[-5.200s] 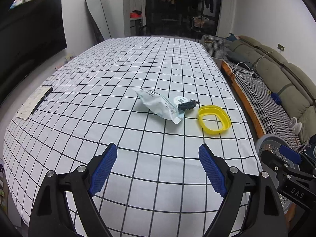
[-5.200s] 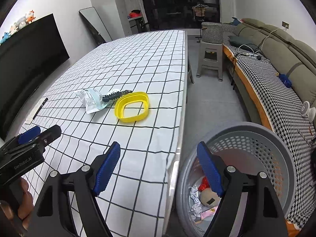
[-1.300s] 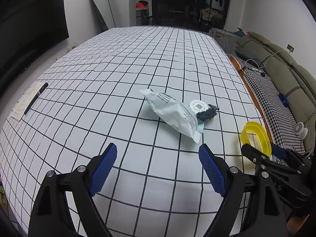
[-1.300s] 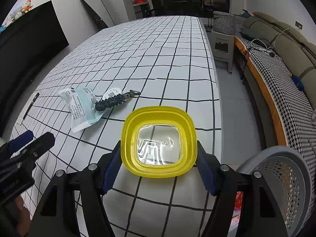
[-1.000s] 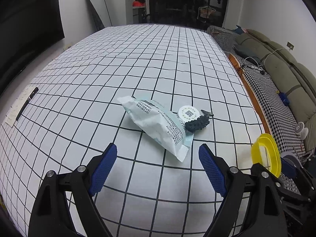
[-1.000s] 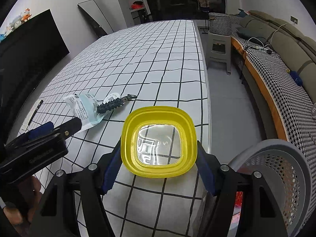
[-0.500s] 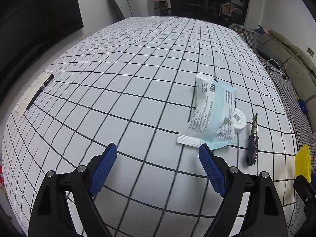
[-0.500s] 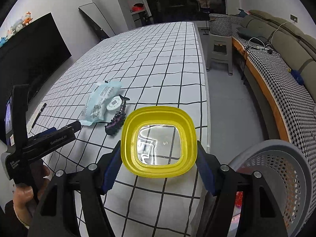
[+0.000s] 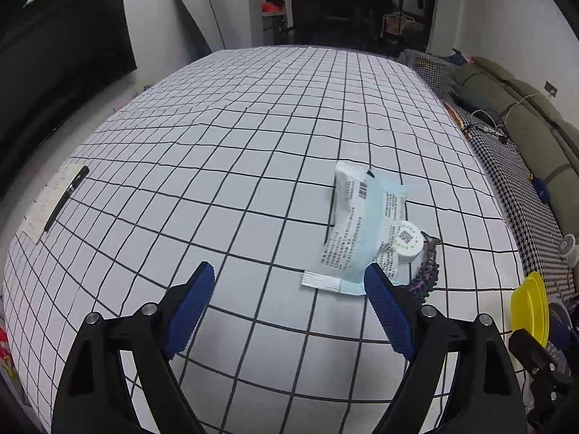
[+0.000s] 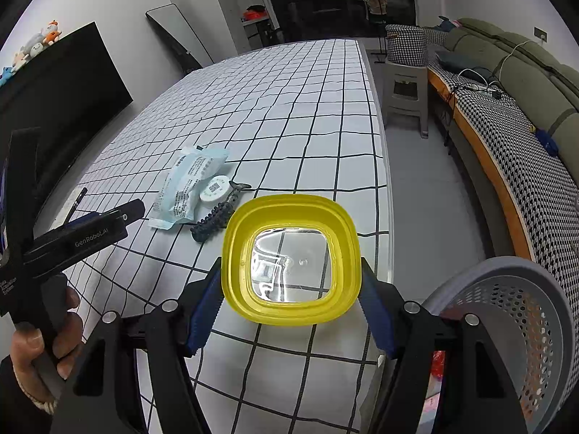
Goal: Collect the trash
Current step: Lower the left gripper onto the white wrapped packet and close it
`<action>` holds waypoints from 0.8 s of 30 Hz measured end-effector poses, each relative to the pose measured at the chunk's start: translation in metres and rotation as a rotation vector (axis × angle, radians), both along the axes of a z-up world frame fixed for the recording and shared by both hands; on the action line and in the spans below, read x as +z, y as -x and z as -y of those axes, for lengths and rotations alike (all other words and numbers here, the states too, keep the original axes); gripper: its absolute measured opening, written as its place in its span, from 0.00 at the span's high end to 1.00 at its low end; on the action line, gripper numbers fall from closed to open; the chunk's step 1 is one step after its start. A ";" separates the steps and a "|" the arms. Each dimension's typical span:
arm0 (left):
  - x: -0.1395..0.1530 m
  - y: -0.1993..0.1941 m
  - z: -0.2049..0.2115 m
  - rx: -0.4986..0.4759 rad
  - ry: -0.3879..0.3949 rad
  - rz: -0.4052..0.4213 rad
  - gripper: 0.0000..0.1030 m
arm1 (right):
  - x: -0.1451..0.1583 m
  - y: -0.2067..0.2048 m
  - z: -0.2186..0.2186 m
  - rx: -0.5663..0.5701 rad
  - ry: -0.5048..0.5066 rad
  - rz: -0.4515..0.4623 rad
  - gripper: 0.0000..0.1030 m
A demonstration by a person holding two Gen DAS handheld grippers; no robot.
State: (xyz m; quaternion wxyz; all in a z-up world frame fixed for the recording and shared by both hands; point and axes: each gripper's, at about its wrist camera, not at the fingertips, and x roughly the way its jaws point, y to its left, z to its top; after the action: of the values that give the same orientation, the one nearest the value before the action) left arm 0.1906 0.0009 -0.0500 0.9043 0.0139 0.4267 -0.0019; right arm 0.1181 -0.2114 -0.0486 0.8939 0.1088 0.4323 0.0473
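My right gripper is shut on a yellow plastic lid with a clear centre, held above the table's right edge; the lid also shows edge-on in the left wrist view. My left gripper is open and empty, low over the checked tablecloth, just short of a pale blue-and-white wrapper. A small white round cap and a dark braided strap lie against the wrapper's right side. The wrapper also shows in the right wrist view, left of the lid.
A grey perforated trash basket stands on the floor right of the table, with scraps inside. A pen on a paper sheet lies at the table's left edge. A sofa and a grey stool are at the right.
My left gripper has moved closer to the wrapper, which now sits beside its right finger. My right gripper still holds the yellow lid, barely moved.
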 end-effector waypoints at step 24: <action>-0.031 -0.058 0.039 -0.120 0.020 -0.087 0.19 | -0.010 -0.007 0.012 -0.020 -0.032 -0.021 0.34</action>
State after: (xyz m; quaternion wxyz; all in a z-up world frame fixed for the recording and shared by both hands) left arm 0.2482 -0.0377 -0.0815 0.8832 0.0304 0.4641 -0.0609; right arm 0.1249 -0.2230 -0.0588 0.8878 0.1279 0.4399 0.0441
